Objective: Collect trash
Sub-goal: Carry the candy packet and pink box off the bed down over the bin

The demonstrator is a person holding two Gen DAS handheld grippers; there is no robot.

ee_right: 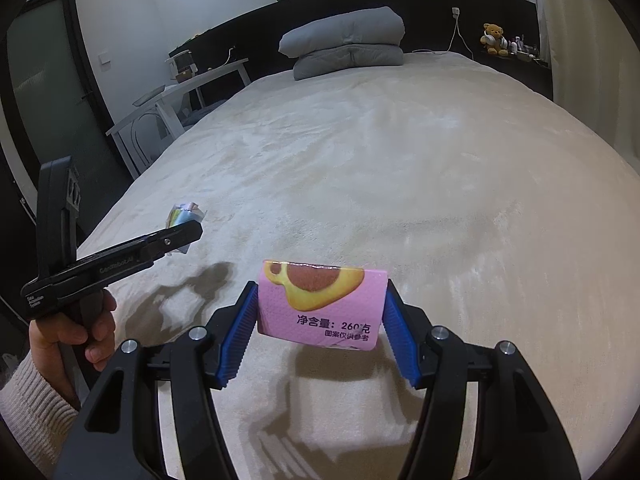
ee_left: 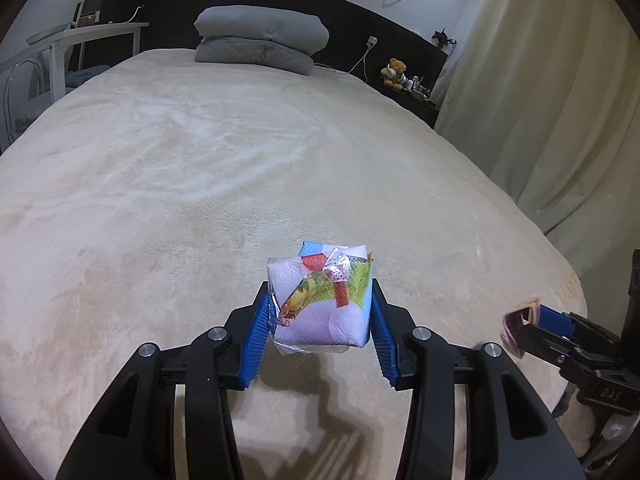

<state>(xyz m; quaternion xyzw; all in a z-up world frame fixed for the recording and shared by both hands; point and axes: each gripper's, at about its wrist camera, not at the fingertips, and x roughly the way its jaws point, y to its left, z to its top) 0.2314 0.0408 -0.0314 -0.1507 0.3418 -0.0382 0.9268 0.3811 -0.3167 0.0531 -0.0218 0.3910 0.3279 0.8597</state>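
My left gripper (ee_left: 320,312) is shut on a small tissue pack in a colourful crinkled plastic wrapper (ee_left: 324,300) and holds it above the beige bed (ee_left: 200,168). My right gripper (ee_right: 320,312) is shut on a pink snack box with a pastry picture and printed text (ee_right: 324,304), also above the bed. In the left wrist view the right gripper (ee_left: 528,316) shows at the right edge with the pink box (ee_left: 516,324). In the right wrist view the left gripper (ee_right: 188,228) shows at the left with the tissue pack (ee_right: 184,216).
Folded grey bedding (ee_left: 260,40) lies at the head of the bed against a black headboard (ee_left: 348,16). A white desk (ee_left: 80,40) stands to the left. A teddy bear (ee_left: 394,72) sits on a shelf at the right. Cream curtains (ee_left: 540,100) hang on the right.
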